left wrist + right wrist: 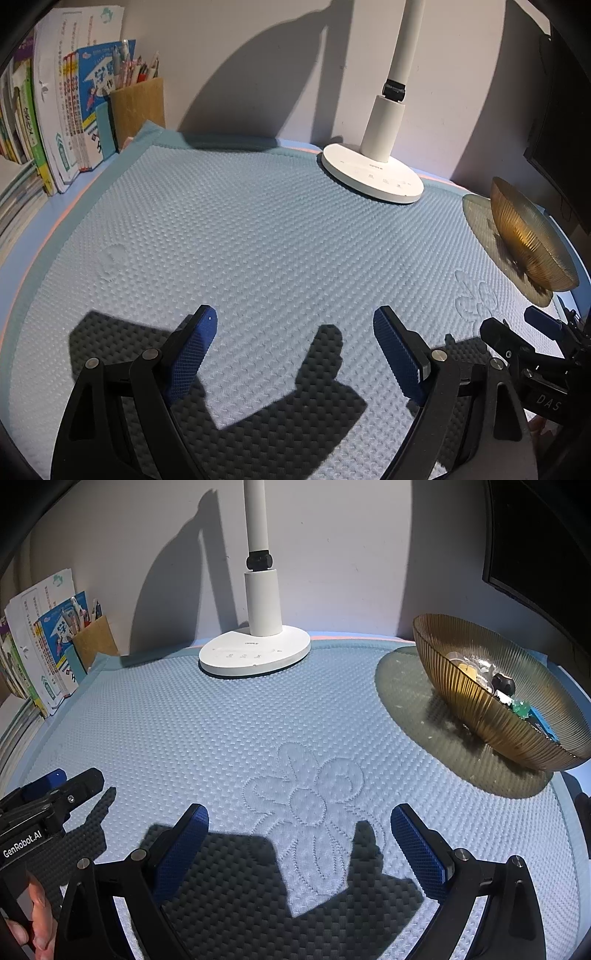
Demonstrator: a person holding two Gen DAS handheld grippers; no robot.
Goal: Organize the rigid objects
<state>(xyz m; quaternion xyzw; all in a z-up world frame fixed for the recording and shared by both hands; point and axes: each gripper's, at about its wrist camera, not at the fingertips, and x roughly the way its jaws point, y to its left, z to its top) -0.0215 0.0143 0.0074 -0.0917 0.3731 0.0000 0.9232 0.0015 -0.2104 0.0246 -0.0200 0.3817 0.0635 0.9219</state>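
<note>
I hold both grippers low over the pale blue quilted mat (258,716); the left gripper (295,354) stands spread and empty, the right gripper (299,849) likewise. The ribbed amber glass bowl (476,701) of small rigid pieces sits ahead and right of my right fingers, nearer that hand; the white lamp base (255,653) stands clear behind.

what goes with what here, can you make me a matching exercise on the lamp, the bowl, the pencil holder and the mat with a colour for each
Things:
1. desk lamp
2. ribbed bowl
3. pencil holder
4. textured mat

Colours:
A. light blue
B. tan
C. white
D. amber

Pairs: 1-C, 2-D, 3-B, 4-A
</note>
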